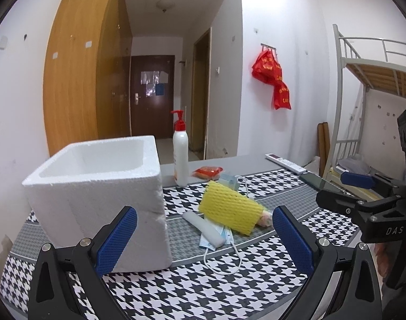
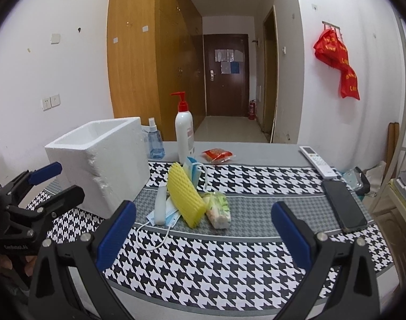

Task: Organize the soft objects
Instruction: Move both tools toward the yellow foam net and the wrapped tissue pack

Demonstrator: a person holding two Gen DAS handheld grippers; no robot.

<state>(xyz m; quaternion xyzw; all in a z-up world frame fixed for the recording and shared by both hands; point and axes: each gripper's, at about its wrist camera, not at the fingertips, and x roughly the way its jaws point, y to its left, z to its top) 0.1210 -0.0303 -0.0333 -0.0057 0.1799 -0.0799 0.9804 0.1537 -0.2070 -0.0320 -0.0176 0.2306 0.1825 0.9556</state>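
A pile of soft things lies mid-table: a yellow foam net sleeve, a white roll, a blue face mask with white loops, and a pack of tissues. A light blue mask pack leans behind the sleeve. A white foam box stands open-topped to the left. My left gripper is open, short of the pile. My right gripper is open too, holding nothing.
At the back of the houndstooth cloth stand a red-pump lotion bottle, a blue spray bottle and a red packet. A remote and a phone lie at the right edge.
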